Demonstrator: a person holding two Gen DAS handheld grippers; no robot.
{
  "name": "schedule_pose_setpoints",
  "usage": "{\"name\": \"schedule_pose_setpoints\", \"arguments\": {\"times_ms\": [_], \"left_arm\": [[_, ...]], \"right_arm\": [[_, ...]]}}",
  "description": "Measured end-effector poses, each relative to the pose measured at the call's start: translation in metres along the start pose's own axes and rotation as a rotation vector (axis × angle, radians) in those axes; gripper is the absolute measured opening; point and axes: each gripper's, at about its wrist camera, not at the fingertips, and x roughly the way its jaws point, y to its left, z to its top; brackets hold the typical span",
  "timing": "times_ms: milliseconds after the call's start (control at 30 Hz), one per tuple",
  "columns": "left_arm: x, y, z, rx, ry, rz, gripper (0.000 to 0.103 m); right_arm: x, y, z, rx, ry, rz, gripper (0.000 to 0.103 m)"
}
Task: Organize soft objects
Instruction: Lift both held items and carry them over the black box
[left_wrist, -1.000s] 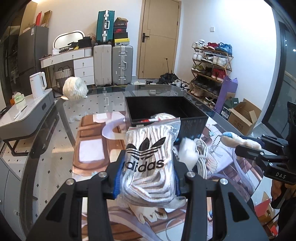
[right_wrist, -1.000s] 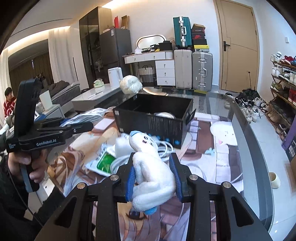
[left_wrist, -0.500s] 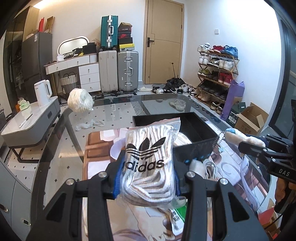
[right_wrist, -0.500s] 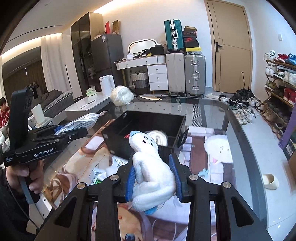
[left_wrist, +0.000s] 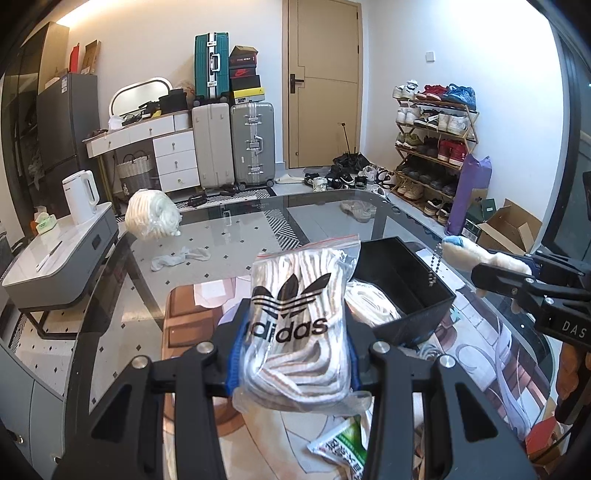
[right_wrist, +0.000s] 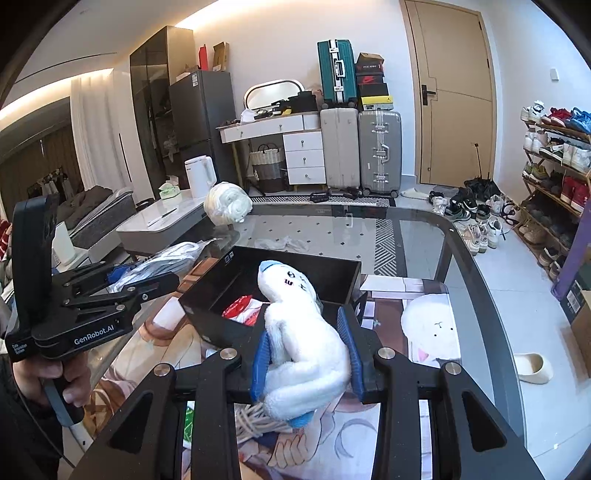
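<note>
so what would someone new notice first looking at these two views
Probably the clear bag of striped adidas socks clamped upright in the left gripper, filling the middle of its view. Next, the white plush toy pinched in the right gripper, held just above the open black box on the glass table.

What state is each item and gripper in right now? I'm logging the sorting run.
left gripper: shut on the bagged socks.
bagged socks: sealed, held above the table.
right gripper: shut on the plush toy.
plush toy: held upright, near the black box.
black box: open-topped, already holding some items.
</note>
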Motion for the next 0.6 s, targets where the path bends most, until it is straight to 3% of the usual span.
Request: {"name": "schedule_pose_setpoints", "arguments": {"times_ms": [600], "left_arm": [[0.05,0.001,0.022,0.014,0.028,-0.017,0.041]], "right_arm": [[0.063,0.001,0.035,-0.05,0.058,-0.008,0.035]]}}
